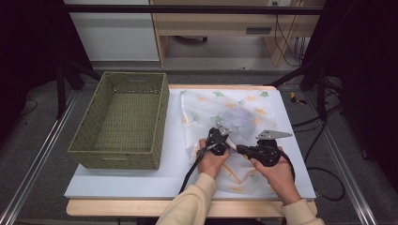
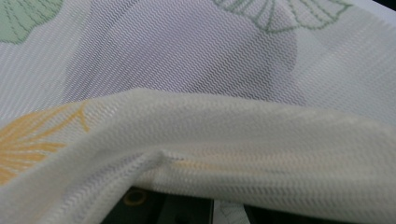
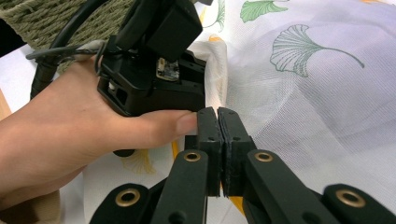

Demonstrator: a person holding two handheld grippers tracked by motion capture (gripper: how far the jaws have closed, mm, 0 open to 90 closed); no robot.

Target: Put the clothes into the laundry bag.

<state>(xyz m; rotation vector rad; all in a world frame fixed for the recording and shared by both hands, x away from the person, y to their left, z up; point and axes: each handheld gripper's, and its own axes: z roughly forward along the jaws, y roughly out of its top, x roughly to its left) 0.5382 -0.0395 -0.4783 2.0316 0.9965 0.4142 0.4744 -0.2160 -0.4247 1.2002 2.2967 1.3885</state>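
A sheer white mesh cloth printed with green and orange ginkgo leaves is spread over the right half of the pale table, just right of a green woven basket, which stands on the table's left half. A greyish patch is seen through the weave near the cloth's middle.

The left gripper is held over the near part of the cloth, and a raised fold of it is seen close up in the left gripper view, draped across the lens (the jaws themselves are hidden beneath it). By the look of the bunched fabric at its tip in the right gripper view, its jaws are taken to be pressed together on the mesh cloth.

The right gripper lies just beside the left one, its two black jaws pressed flat against each other; whether a thin edge of cloth is caught between them cannot be told. The left hand is wrapped round its gripper's body.

No brand, label or writing can be read anywhere.
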